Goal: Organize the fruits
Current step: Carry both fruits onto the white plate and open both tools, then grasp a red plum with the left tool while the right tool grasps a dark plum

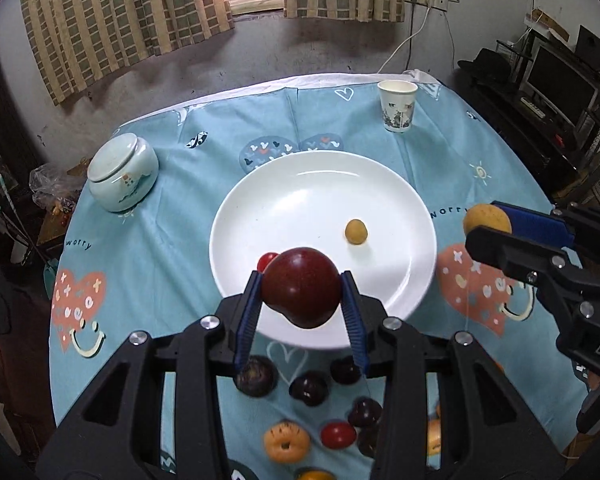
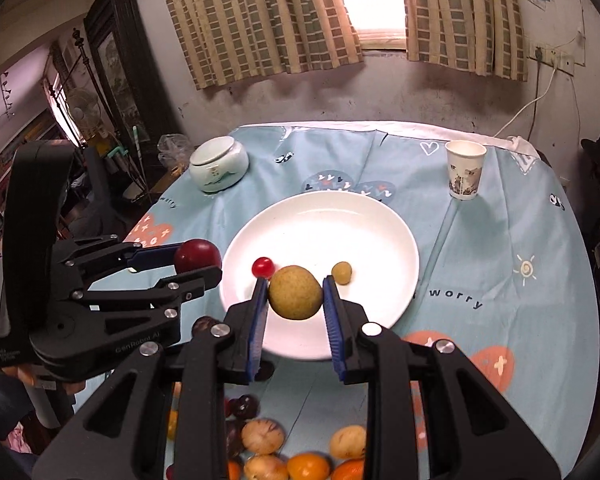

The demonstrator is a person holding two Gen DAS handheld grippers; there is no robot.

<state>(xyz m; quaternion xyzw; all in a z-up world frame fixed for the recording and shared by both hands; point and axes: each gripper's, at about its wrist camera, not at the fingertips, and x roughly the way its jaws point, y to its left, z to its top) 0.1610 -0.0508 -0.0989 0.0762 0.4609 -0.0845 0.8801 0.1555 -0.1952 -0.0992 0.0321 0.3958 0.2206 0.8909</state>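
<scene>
A white plate (image 1: 320, 176) (image 2: 340, 216) sits mid-table and holds a small red tomato (image 2: 263, 267) (image 1: 267, 259) and a small yellow-green fruit (image 1: 356, 232) (image 2: 342, 272). My left gripper (image 1: 302, 292) (image 2: 204, 260) is shut on a dark red plum (image 1: 300, 286) (image 2: 197, 255), held above the plate's near left rim. My right gripper (image 2: 295, 300) (image 1: 496, 226) is shut on a yellow-green round fruit (image 2: 296, 292) (image 1: 486, 219), held above the plate's near edge. Loose fruits lie on the cloth below both grippers: dark plums (image 1: 310, 388), oranges (image 2: 308, 466), a red tomato (image 1: 338, 435).
A pale green lidded jar (image 1: 122, 174) (image 2: 219, 170) stands at the far left. A paper cup (image 1: 397, 106) (image 2: 465, 170) stands at the far right. The round table has a blue patterned cloth (image 1: 160, 248). Furniture surrounds the table.
</scene>
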